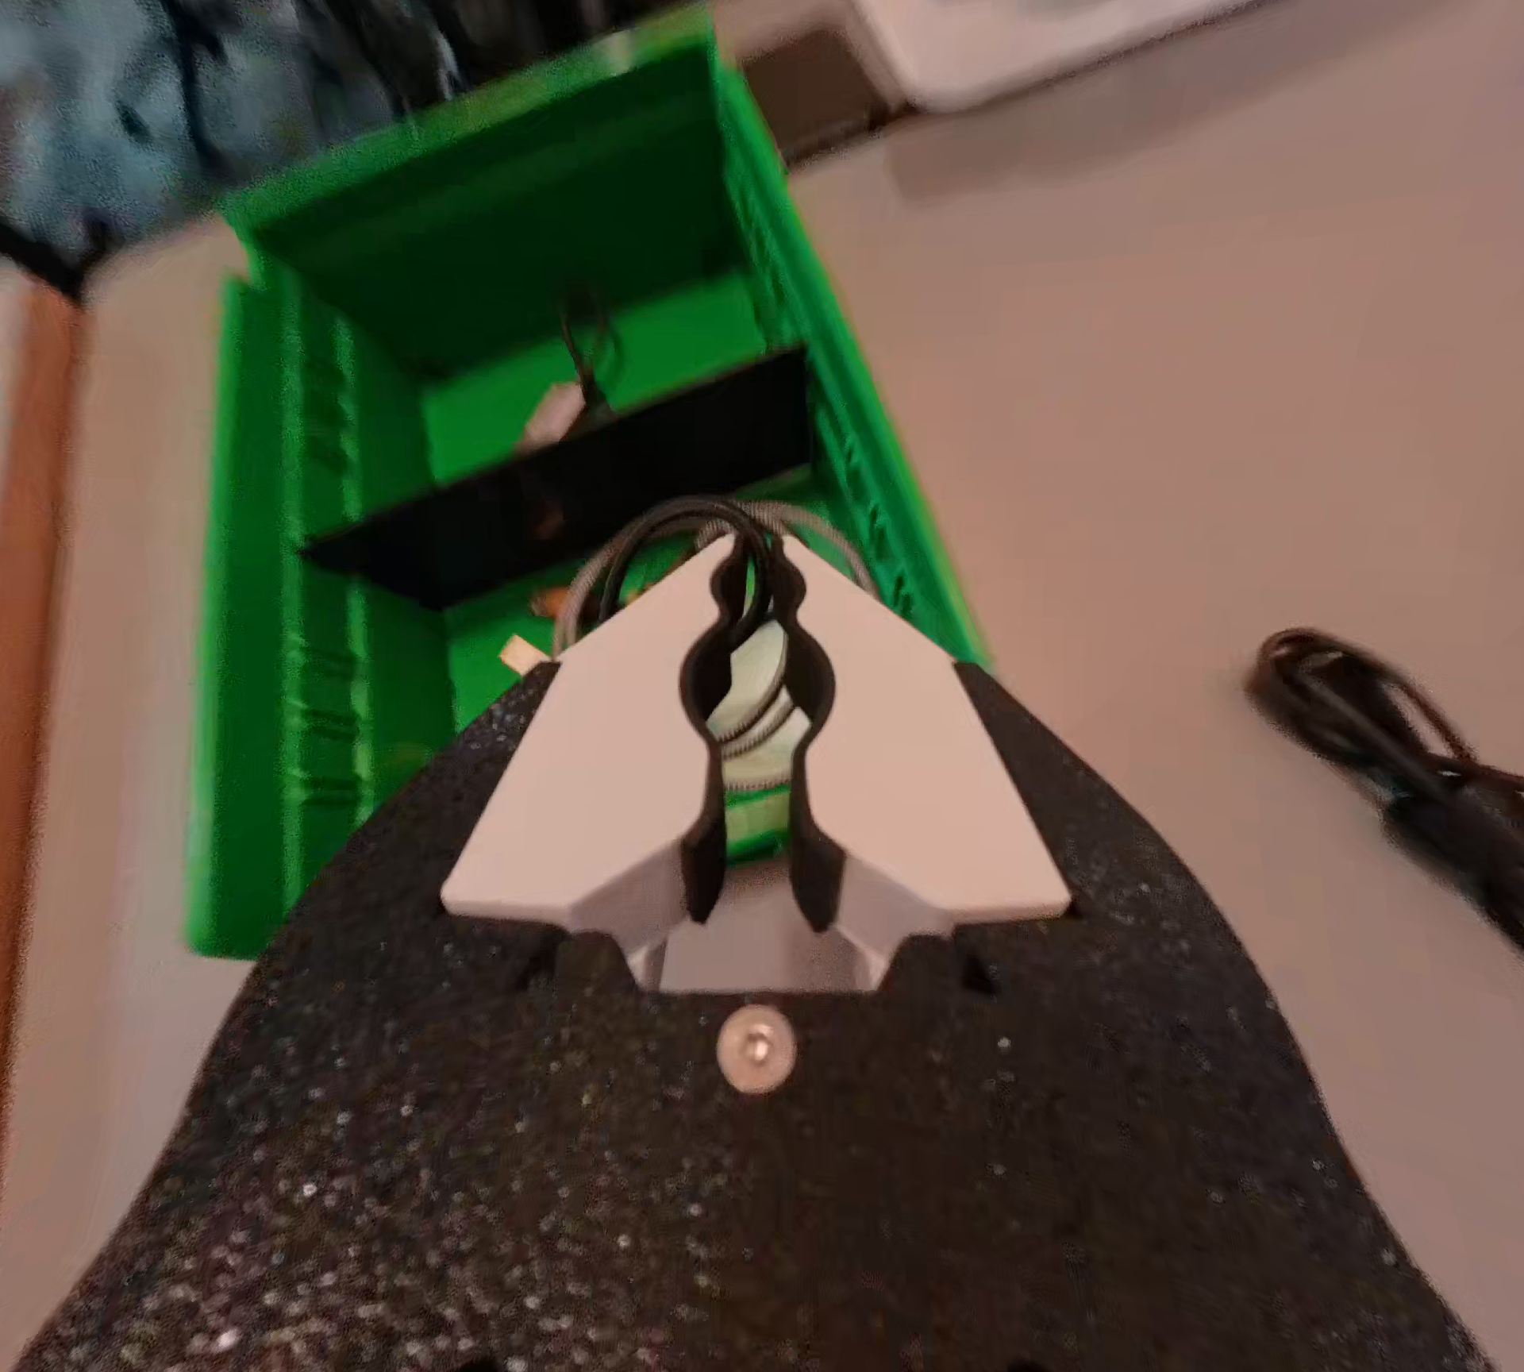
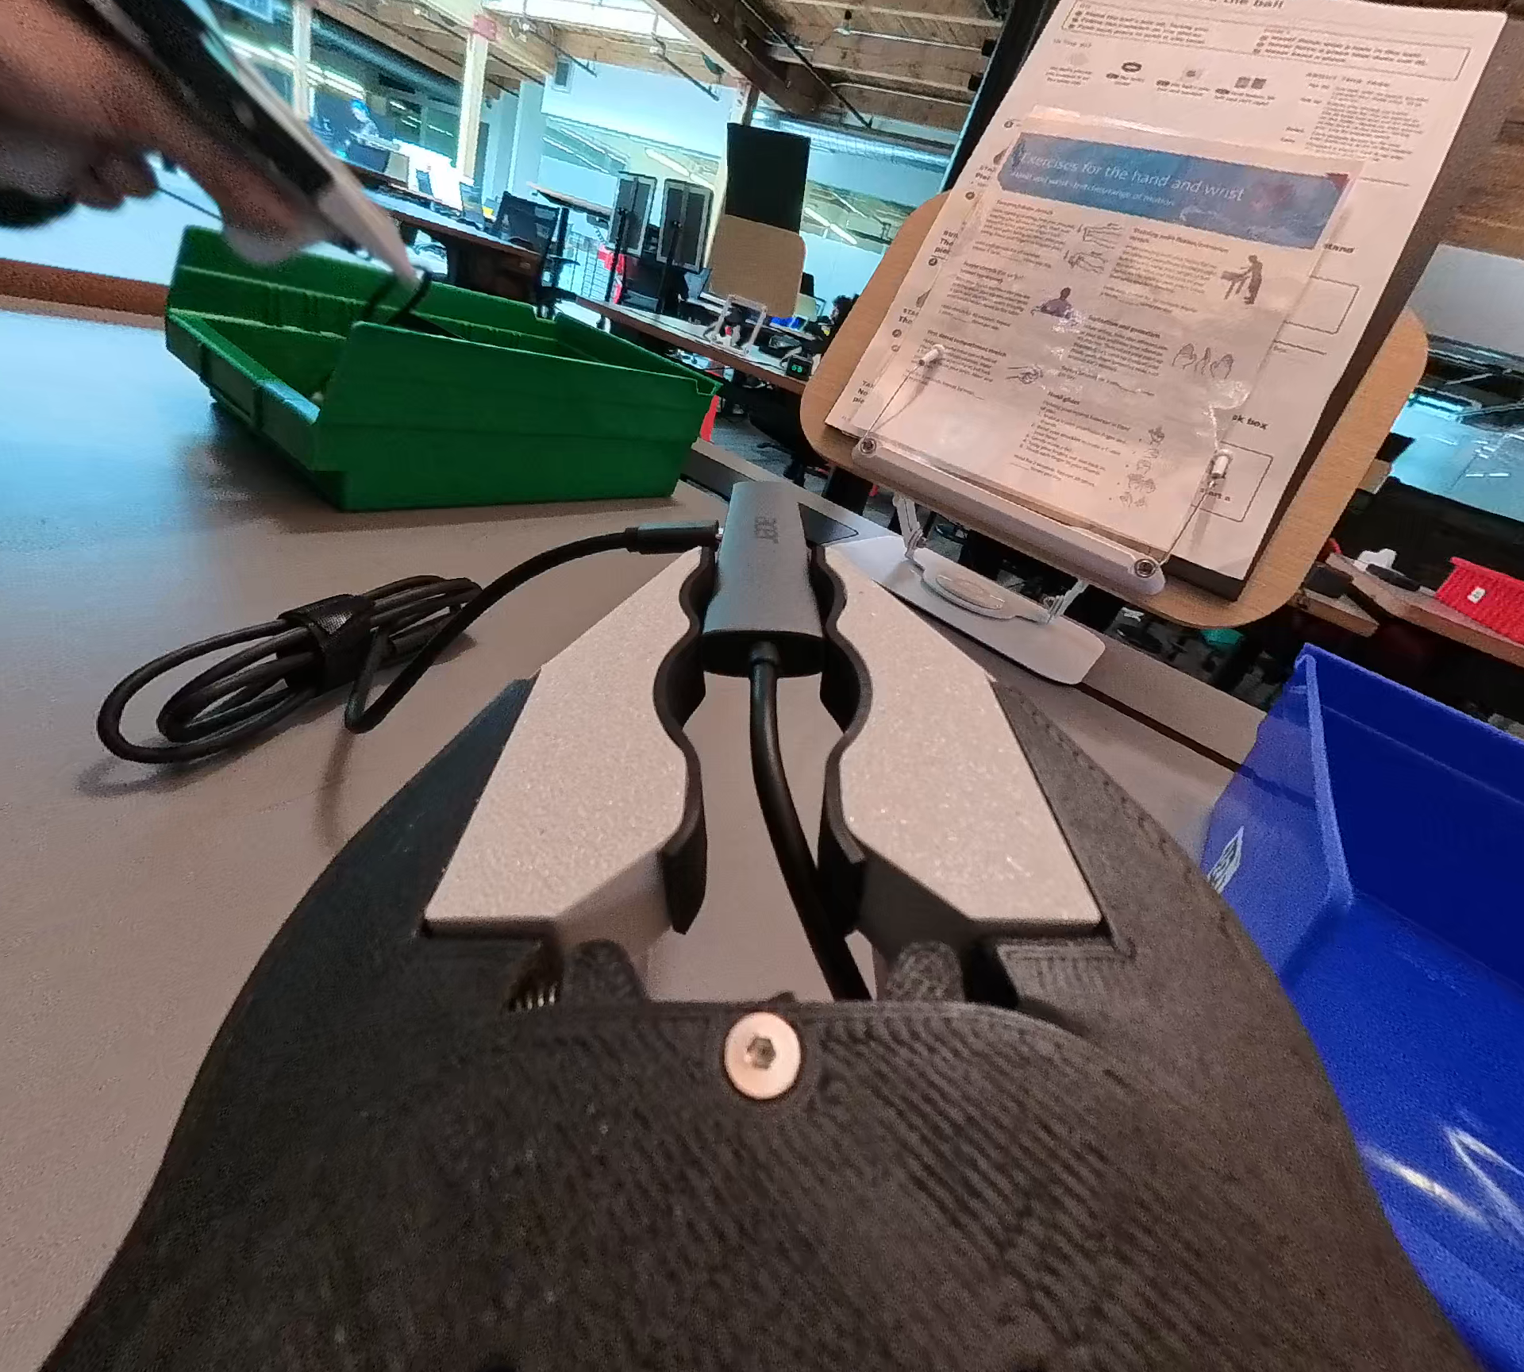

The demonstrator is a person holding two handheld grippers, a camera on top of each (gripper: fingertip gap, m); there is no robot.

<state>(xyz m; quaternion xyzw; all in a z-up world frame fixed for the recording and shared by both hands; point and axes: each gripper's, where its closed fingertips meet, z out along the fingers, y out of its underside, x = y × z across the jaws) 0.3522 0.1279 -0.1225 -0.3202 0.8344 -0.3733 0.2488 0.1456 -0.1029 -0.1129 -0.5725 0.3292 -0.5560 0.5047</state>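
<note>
My left gripper (image 1: 754,549) is shut on a looped bundle of black and grey braided cable (image 1: 660,532), held over the near compartment of a green bin (image 1: 272,590). A black divider (image 1: 577,499) splits the bin, and small items lie blurred inside it. My right gripper (image 2: 763,565) is shut on a dark grey adapter block (image 2: 759,606) just above the table. A black lead runs from the block's far end to a strapped black cable coil (image 2: 289,664) on the table. The left gripper (image 2: 404,268) also shows in the right wrist view, over the green bin (image 2: 429,425).
A document stand (image 2: 866,507) with printed sheets stands on a white base at the back right. A blue bin (image 2: 1402,920) sits close on the right. The grey table (image 2: 124,507) ends behind the green bin. The cable coil also shows in the left wrist view (image 1: 1385,738).
</note>
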